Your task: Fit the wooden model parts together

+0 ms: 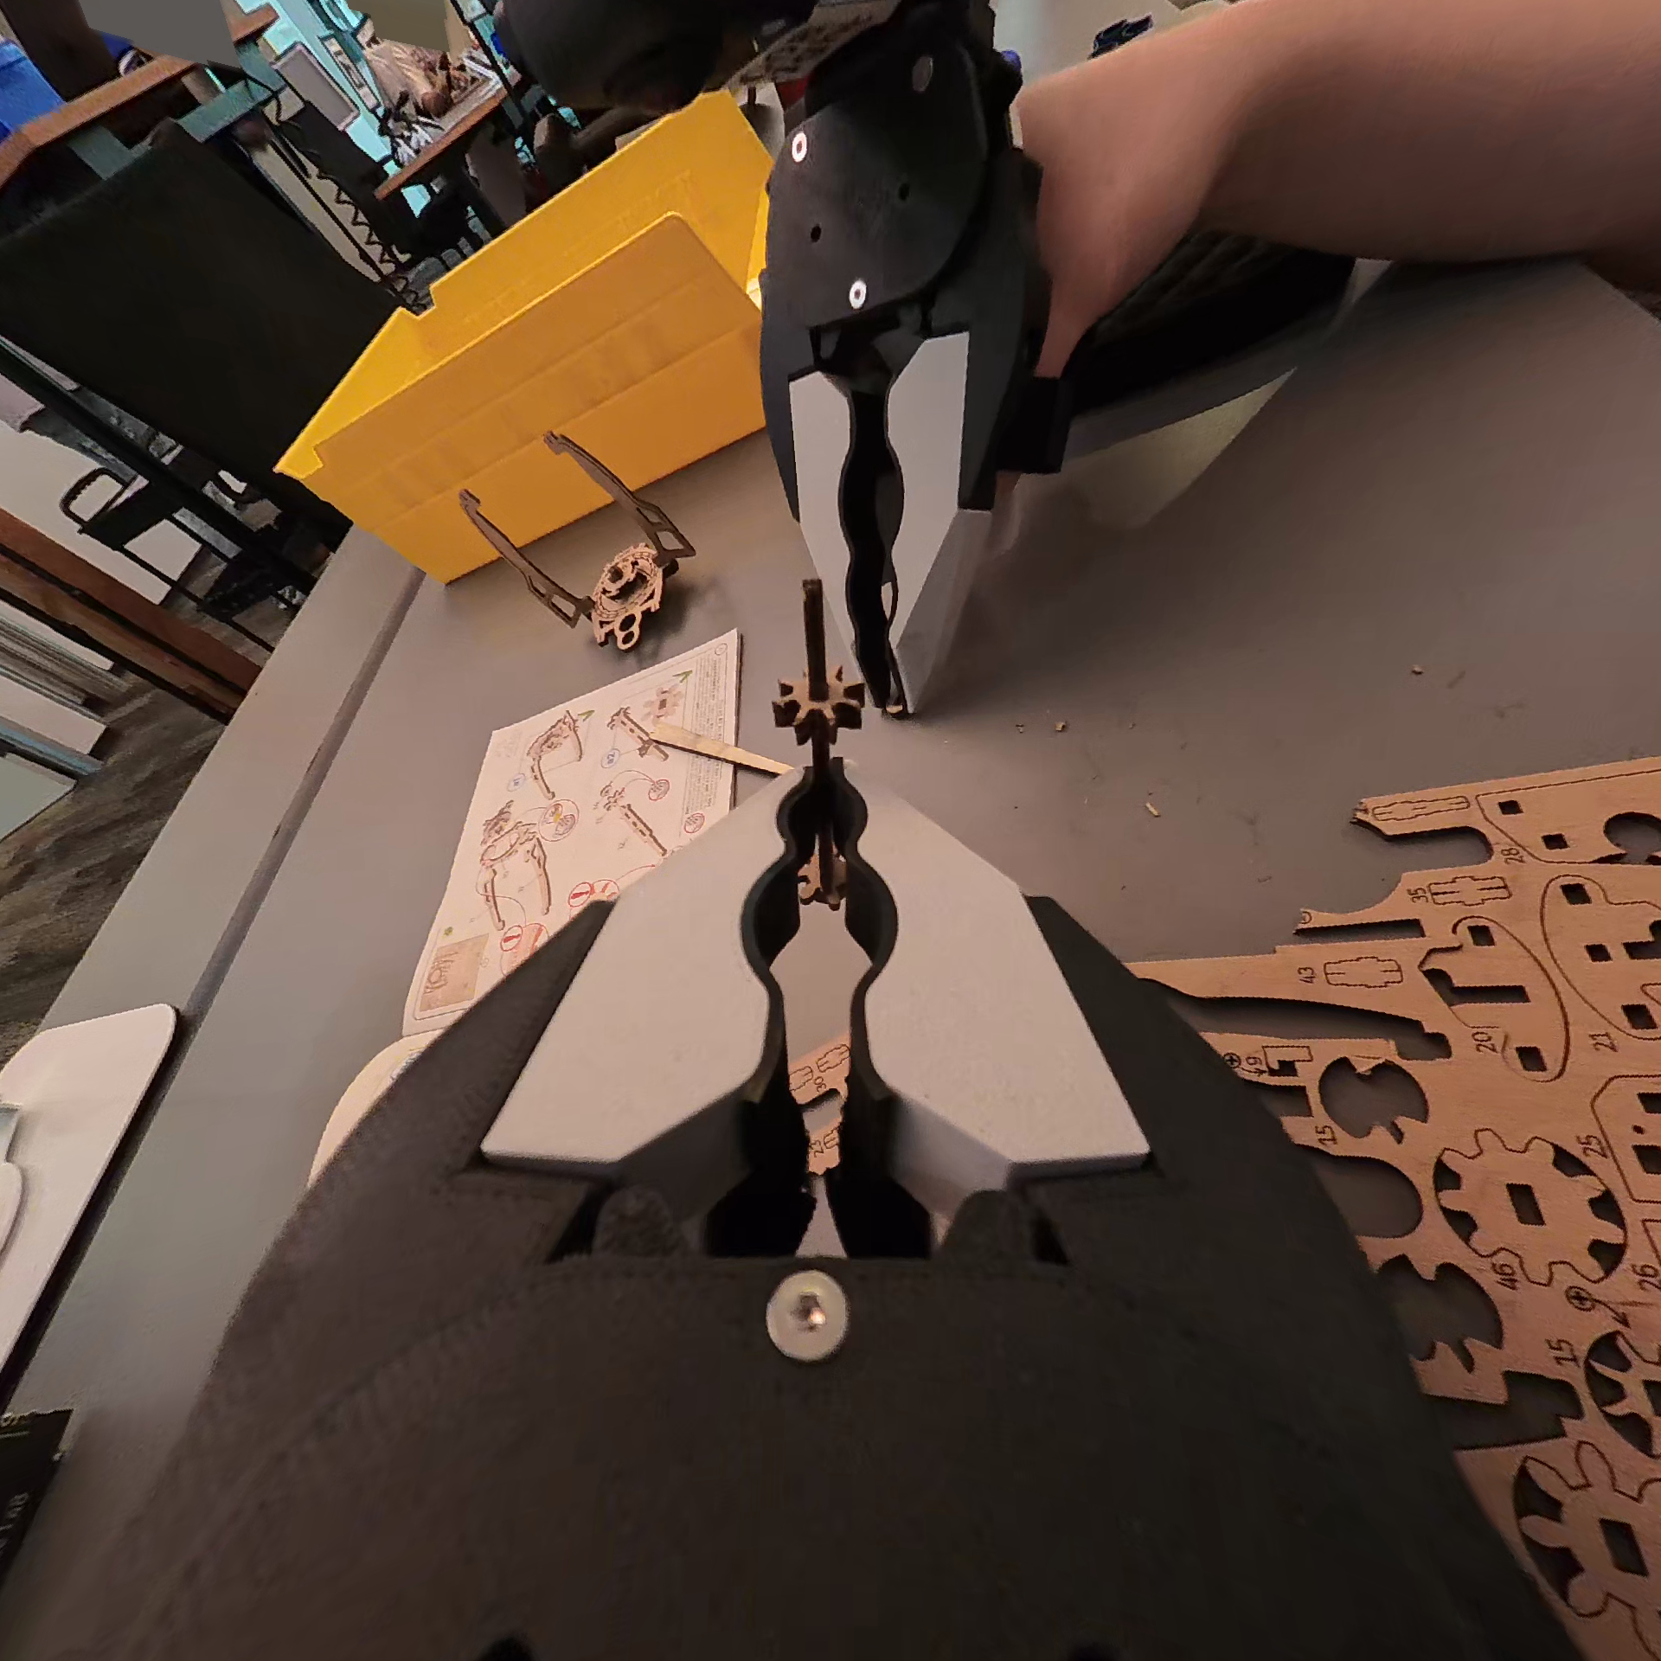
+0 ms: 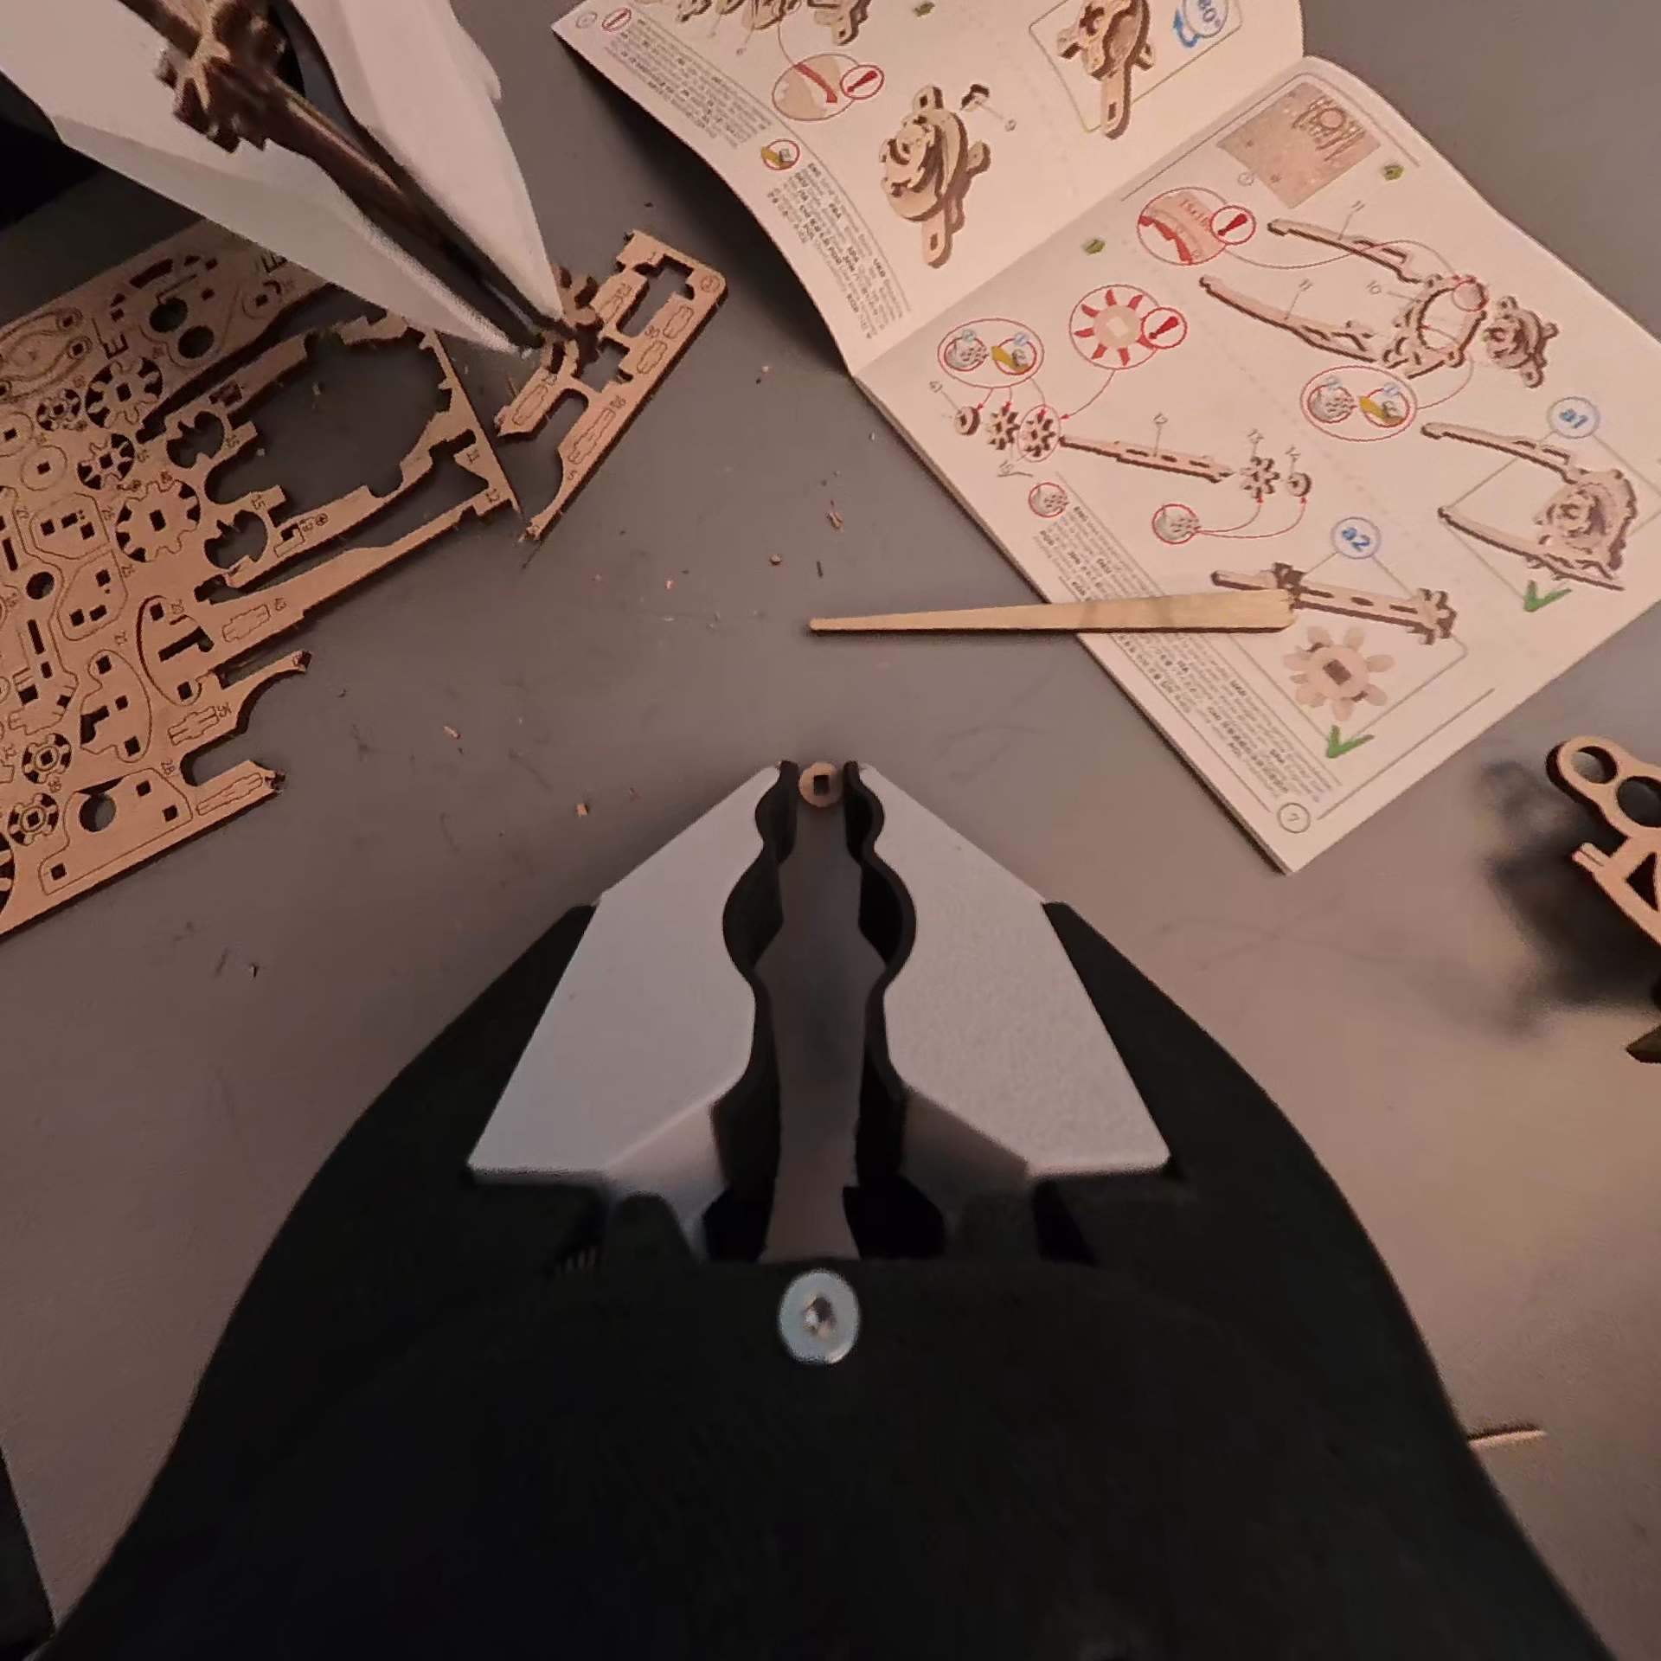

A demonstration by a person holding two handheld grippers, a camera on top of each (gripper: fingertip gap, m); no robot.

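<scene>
Two gears sat on the axle (image 1: 813, 683) that the left gripper (image 1: 820, 773) clamped upright; a finished frame (image 1: 598, 557) lay by the bin (image 1: 539, 359). Right view: right gripper (image 2: 820, 780) pinched a small washer (image 2: 818, 784) at table level, apparently next for the axle; sheet (image 2: 135, 539) mostly emptied.

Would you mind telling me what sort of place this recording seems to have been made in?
Probably a shared workroom or lab set up for data collection. The work happens on a plain grey table holding a yellow parts bin, a laser-cut plywood sheet and an instruction booklet; more wooden desks stand behind.
</scene>
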